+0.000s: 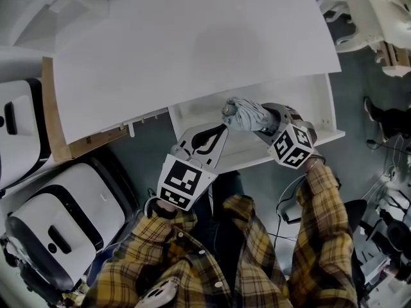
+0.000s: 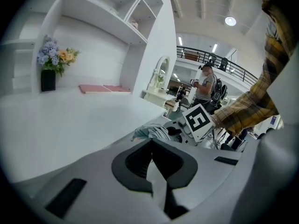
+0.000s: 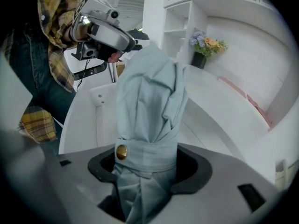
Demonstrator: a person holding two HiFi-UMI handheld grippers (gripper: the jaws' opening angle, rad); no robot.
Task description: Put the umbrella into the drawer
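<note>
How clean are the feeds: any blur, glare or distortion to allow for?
Head view: dim, flat light, but the umbrella and open drawer read sharp. Left gripper view: heavy fisheye bending, black corners, a bright ceiling lamp. Right gripper view: same fisheye, umbrella sharp, filling the centre.

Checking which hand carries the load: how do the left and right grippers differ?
The right gripper grips the folded pale-grey fabric umbrella; the left gripper holds nothing. The right's jaws stand spread around it; the left's meet. Both reach over the open white drawer.
</note>
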